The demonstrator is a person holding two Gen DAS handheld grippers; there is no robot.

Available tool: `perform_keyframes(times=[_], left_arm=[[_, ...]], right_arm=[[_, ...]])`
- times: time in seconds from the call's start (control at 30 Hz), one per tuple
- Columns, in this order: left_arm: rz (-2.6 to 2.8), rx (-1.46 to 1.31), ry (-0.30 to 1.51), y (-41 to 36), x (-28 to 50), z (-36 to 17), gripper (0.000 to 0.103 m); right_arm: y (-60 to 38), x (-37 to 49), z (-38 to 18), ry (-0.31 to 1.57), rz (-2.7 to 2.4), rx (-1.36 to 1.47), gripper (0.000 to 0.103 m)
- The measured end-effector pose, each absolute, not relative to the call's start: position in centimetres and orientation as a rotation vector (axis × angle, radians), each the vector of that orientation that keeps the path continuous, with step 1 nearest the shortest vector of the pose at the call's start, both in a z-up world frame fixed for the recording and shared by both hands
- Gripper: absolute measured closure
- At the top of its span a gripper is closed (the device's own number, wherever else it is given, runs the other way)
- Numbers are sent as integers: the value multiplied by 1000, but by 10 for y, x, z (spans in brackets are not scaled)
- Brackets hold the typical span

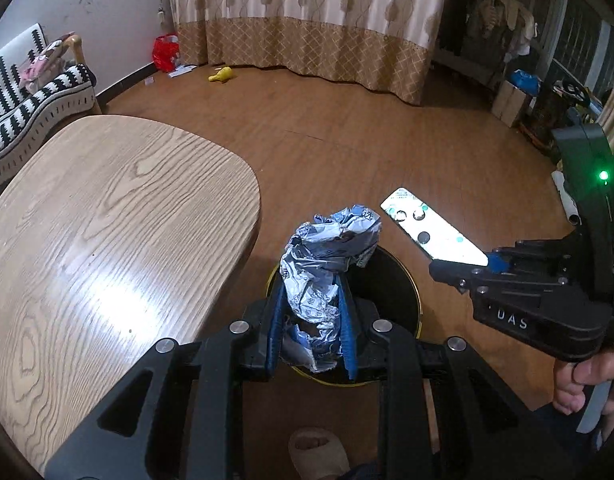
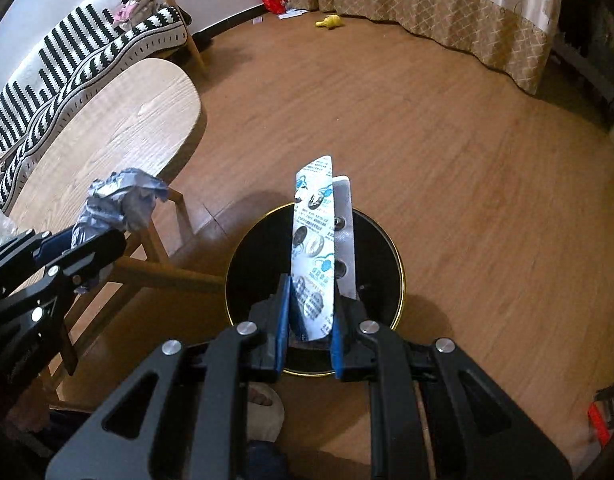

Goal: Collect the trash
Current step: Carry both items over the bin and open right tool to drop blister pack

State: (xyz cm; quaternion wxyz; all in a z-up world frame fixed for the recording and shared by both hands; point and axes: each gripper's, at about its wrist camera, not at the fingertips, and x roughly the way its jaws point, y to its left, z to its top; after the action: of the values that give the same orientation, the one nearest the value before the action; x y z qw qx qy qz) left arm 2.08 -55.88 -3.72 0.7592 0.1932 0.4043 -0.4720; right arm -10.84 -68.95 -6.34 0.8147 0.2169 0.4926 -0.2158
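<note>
Right tool [image 2: 309,344] clamps blister strip [image 2: 317,248], long axis pointing away over bin [image 2: 399,280]; left tool [image 1: 313,332] clamps crumpled wrapper [image 1: 327,256].

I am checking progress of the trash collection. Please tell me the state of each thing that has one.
left gripper: shut on crumpled wrapper, above the bin
right gripper: shut on blister packs, above the bin
trash bin: open, no lid
curtain: drawn
</note>
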Motion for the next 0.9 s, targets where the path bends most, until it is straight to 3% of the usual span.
perform_keyframes(times=[0.43,0.5,0.53,0.57,0.9], left_arm=[[-1037,416,881,-564,19,-39,79],[-1036,416,881,-564,18,-39,79],[-1036,417,880,-564,19,-39,79],[-1036,416,881,-564,18,-39,79],[-1050,414,892,-570,18,-43,79]], right_arm=[[-701,-104,-64,1043,-458,482,86],[-703,-104,-64,1036,-459,492,78],[-704,-105,-63,1033,-463,495,55],[-705,-106,-61,1022,-468,495,41],[-711,-115,-52,963,-507,522,36]])
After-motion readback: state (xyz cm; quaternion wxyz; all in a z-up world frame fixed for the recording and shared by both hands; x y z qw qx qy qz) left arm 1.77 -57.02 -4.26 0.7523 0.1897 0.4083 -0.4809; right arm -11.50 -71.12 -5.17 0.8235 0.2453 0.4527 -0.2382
